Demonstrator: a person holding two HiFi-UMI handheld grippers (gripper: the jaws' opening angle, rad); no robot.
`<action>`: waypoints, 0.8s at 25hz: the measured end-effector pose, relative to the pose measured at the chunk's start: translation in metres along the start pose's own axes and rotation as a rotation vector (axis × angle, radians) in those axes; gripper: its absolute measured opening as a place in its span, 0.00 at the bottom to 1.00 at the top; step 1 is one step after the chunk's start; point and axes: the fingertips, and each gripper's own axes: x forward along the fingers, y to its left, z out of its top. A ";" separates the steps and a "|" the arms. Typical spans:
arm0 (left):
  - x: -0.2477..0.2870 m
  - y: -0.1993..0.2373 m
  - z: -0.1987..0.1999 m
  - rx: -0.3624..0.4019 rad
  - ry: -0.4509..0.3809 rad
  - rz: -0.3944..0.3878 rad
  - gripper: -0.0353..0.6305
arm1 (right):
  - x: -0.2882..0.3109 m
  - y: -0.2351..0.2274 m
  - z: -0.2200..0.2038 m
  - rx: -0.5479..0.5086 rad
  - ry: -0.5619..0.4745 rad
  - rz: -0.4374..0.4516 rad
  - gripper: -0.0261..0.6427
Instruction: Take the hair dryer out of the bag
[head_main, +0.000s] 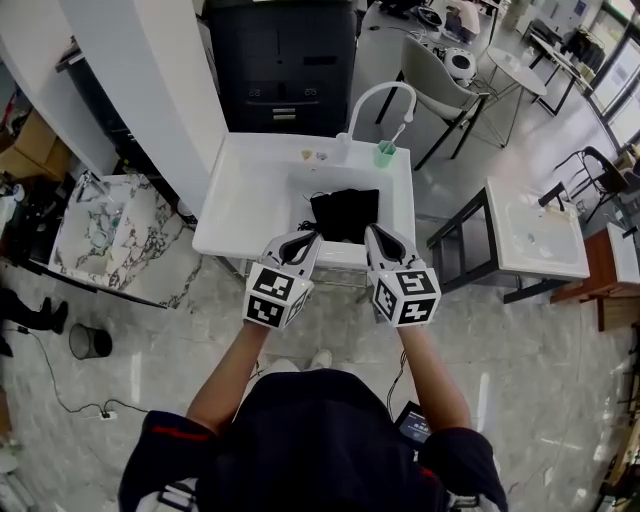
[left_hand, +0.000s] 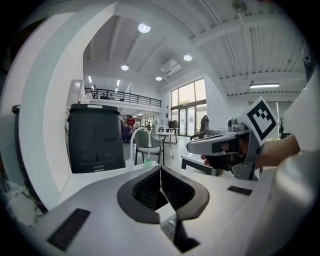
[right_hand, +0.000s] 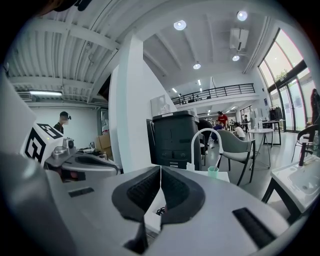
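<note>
On the left gripper (head_main: 310, 238) and right gripper (head_main: 372, 234), fingers are clenched and empty, near the black bag (head_main: 345, 213) in the sink (head_main: 250, 190). The hair dryer is unseen, presumably inside. Risk: clenched fingers shove the limp bag instead of gripping.

Two grippers (head_main: 311, 238) (head_main: 371, 233), one black bag (head_main: 345, 213), one green cup (head_main: 385, 154), one sink (head_main: 232, 200)

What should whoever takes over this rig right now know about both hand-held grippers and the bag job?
Left hand-held gripper: shut, empty, at the near edge of the white sink.
Right hand-held gripper: shut, empty, alongside the left one.
Things: the black bag lies in the sink's basin, just beyond both grippers. No hair dryer shows; presumably it is inside the bag.
Done: nothing yet, bag untouched.
Left: open the jaws, hold the bag, pull the hair dryer out.
</note>
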 end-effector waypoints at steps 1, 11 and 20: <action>0.002 -0.002 0.000 -0.002 0.001 0.001 0.08 | 0.000 -0.002 -0.002 0.000 0.003 0.003 0.09; 0.010 -0.005 -0.003 -0.038 0.012 0.015 0.08 | 0.001 -0.015 -0.008 0.013 0.011 0.004 0.09; 0.019 0.007 0.000 -0.031 0.012 0.022 0.08 | 0.016 -0.017 -0.007 0.015 0.020 0.018 0.09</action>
